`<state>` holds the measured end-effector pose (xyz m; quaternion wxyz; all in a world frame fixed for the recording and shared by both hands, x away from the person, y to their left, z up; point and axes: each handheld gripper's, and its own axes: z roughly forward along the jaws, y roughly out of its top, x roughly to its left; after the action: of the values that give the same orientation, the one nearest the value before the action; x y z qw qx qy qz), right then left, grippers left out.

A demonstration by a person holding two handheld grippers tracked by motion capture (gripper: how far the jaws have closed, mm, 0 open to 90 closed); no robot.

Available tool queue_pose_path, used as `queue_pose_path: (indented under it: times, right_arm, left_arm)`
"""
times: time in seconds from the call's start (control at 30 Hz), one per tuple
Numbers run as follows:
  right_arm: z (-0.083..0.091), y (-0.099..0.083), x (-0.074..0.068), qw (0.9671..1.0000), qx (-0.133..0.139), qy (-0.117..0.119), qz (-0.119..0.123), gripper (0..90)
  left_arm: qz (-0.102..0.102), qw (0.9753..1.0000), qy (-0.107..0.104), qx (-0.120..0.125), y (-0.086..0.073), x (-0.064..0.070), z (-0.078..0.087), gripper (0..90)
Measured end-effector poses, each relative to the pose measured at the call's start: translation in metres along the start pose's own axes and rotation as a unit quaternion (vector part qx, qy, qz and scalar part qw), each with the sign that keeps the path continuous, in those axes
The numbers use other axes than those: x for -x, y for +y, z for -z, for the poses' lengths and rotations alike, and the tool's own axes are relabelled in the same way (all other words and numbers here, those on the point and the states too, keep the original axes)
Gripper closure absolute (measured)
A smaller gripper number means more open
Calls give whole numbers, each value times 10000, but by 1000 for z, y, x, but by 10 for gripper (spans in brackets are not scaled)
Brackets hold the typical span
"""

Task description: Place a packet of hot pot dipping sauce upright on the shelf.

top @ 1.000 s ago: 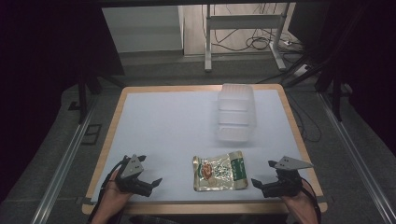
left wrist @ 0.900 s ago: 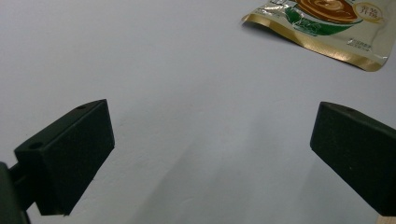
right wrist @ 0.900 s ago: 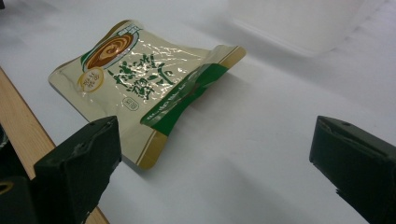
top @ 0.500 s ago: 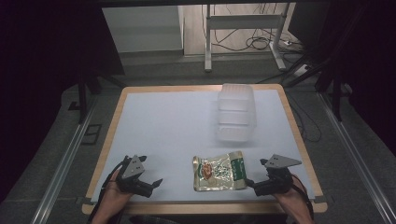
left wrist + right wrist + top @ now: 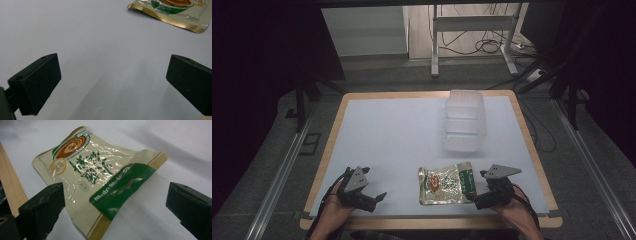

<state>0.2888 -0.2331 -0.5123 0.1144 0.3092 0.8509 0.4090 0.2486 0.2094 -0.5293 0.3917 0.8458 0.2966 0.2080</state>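
A gold and green food pouch (image 5: 447, 182) lies flat near the table's front edge, right of centre. My right gripper (image 5: 482, 200) is open just right of it, low over the table, with its jaws wide apart and the pouch's (image 5: 100, 177) green end between and just ahead of them. My left gripper (image 5: 374, 200) stands open at the front left, over bare white surface, with the pouch's gold edge (image 5: 175, 15) far ahead of it. A clear plastic lidded container (image 5: 465, 120) stands at the back right.
The white tabletop (image 5: 387, 140) has a wooden rim (image 5: 327, 150). A strip of that wooden rim (image 5: 11, 190) runs beside my right gripper's left jaw. Beyond the table are a metal frame and cables on the floor.
My right gripper has moved left and forward toward the pouch's green end. The left gripper has stayed where it was.
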Motion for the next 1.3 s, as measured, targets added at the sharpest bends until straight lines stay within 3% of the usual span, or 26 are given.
queue_pose_path:
  times: [0.3, 0.43, 0.53, 0.67, 0.7, 0.8, 0.83, 0.87, 1.0, 1.03, 1.07, 1.13, 1.3]
  right_arm:
    - [-13, 3, 1, 9994, -324, 73, -7, 59]
    - [-18, 7, 2, 9991, -424, -45, -9, 197]
    - [-21, 9, 4, 9988, -481, 47, -97, 274]
    - [-26, 10, 5, 9984, -542, 143, -84, 348]
    - [-29, 12, 4, 9981, -599, 155, -70, 417]
    - [-32, 13, 4, 9977, -659, 176, -17, 481]
    - [-33, 15, 2, 9975, -703, 36, 85, 562]
    - [-33, 15, 2, 9975, -703, 36, 85, 562]
    - [-33, 18, 1, 9974, -712, 42, -45, 767]
    - [-33, 18, 1, 9974, -712, 42, -45, 767]
    - [-34, 19, 1, 9971, -736, 23, -176, 849]
    - [-34, 20, 1, 9965, -741, 43, -392, 886]
    - [-30, 22, 1, 9964, -624, 42, -573, 893]
  left_arm:
    - [-47, 10000, -1, -13, 0, 1, 0, 0]
    - [-57, 10000, 4, -21, 0, 1, -1, 0]
    - [-65, 10000, 10, -26, 0, 2, -1, 0]
    - [-82, 10000, 17, -36, 0, 2, -1, 0]
    - [-88, 10000, 18, -36, 0, 2, -1, 0]
    - [-91, 9999, 20, -38, 0, 2, -1, 0]
    - [-97, 9999, 23, -42, 0, 2, -1, 0]
    - [-100, 9999, 24, -43, 0, 2, -1, 0]
    - [-102, 9999, 48, -47, 0, 2, -1, 0]
    - [-99, 9999, 48, -43, 0, 2, -1, 0]
    - [-94, 9999, 49, -42, 0, 2, -1, 0]
    - [-96, 9999, 58, -44, 0, 2, -1, 0]
    - [-88, 9999, 115, -32, 0, 1, 0, 0]
